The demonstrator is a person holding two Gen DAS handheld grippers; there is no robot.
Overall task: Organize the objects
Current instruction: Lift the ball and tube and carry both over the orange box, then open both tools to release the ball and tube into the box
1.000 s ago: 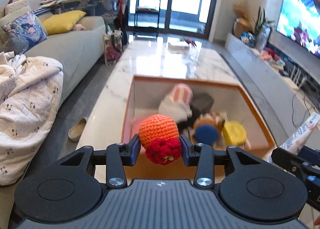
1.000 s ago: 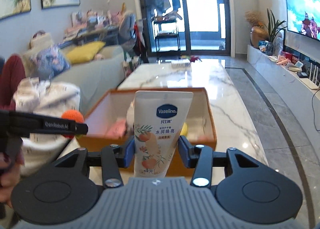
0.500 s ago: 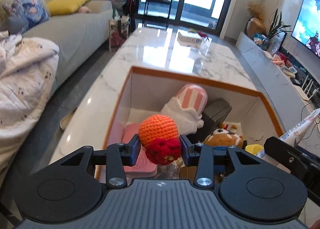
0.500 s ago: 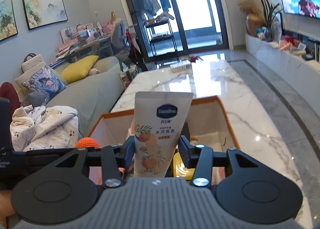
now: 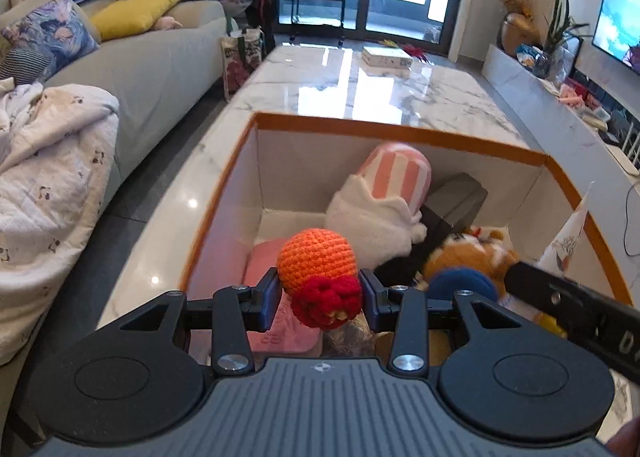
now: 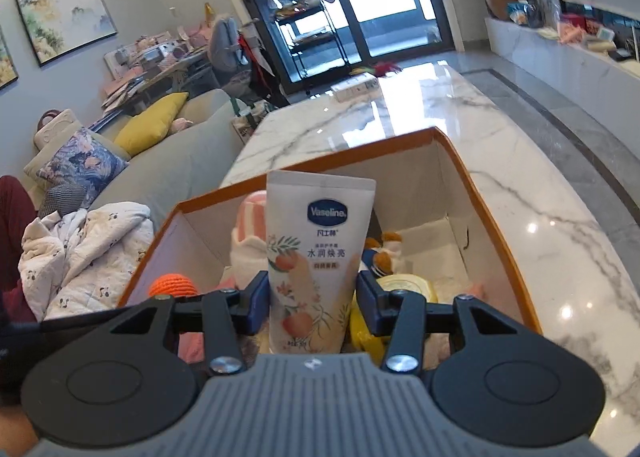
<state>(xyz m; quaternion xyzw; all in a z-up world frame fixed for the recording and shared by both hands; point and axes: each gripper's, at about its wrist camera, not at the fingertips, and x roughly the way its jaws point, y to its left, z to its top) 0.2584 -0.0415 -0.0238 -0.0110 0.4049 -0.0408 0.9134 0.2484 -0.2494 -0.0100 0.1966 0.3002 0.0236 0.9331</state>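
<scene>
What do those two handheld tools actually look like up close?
Both look alike. The left tool and the right tool each have a grey ribbed body with a small emblem, two round black discs, black angular link arms with silver screws, and dark blue pads on the fingers. White lettering runs along the side of the right one, seen from the left camera.

An orange crocheted ball with a red knitted flower (image 5: 320,281) sits clamped between the left tool's pads, above the orange-rimmed box (image 5: 400,133). A white Vaseline tube (image 6: 318,257) stands upright between the right tool's pads, over the same box.
</scene>
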